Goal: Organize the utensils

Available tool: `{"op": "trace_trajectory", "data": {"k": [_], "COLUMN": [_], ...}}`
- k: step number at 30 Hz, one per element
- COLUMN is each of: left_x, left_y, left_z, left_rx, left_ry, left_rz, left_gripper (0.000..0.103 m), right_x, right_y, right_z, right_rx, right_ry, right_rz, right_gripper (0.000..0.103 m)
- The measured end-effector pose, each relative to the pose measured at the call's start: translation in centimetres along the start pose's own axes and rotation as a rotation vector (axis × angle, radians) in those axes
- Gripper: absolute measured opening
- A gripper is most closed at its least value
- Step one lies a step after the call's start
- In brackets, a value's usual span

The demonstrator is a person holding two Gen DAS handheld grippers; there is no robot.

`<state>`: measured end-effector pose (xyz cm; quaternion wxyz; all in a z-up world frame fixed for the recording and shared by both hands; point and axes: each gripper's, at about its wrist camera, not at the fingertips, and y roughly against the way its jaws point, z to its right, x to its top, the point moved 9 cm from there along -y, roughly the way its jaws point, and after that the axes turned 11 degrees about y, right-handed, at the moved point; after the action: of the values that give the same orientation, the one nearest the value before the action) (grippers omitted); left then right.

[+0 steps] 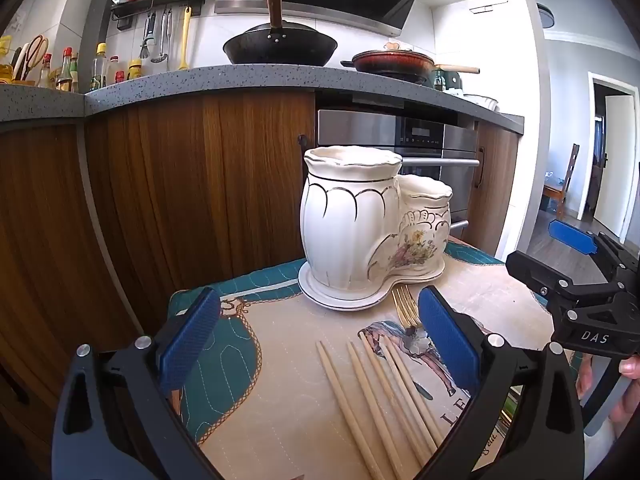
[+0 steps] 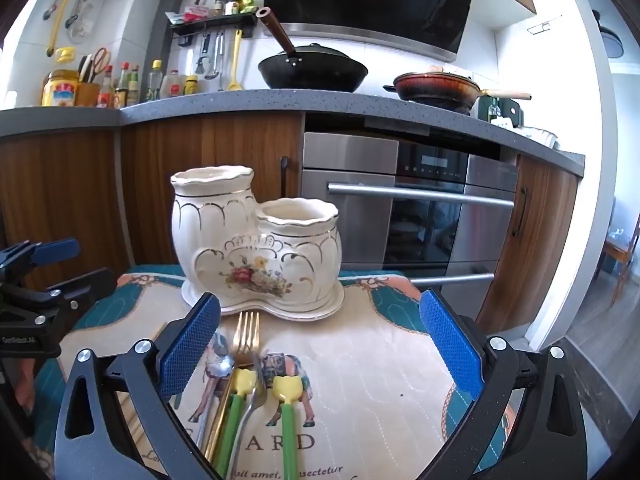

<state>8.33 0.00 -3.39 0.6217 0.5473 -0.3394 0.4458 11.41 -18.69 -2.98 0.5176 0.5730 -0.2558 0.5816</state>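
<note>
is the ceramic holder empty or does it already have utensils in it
Empty as far as shown: nothing sticks out of the holder; chopsticks and fork lie on the mat.

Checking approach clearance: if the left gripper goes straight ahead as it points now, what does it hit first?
Likely the ceramic utensil holder, at its taller pot. The left gripper is open and empty, with the chopsticks lying on the mat below its fingers, probably under the line. Depth is unclear.

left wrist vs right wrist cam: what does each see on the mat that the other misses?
Left wrist only: the bundle of wooden chopsticks lying between the open left gripper fingers.
Right wrist only: two green-handled utensils with yellow tips and a silver spoon, between the open right gripper fingers.
Both: the empty ceramic utensil holder on its saucer, the gold fork, the printed mat.
</note>
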Motion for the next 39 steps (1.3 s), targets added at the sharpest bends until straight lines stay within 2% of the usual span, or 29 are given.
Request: {"op": "trace_trajectory", "data": {"k": [39], "left_x": [-0.09], "left_y": [-0.02], "left_z": [-0.02], "left_rx": [0.0], "left_ry": [0.006], "left_rz": [-0.011], "left_gripper": [0.098], "right_x": [-0.25], "right_y": [-0.29], "right_z": [0.13], "right_rx": [0.004], "right_ry": [-0.012], "right_rz": [-0.005], "right_gripper": [0.099]}}
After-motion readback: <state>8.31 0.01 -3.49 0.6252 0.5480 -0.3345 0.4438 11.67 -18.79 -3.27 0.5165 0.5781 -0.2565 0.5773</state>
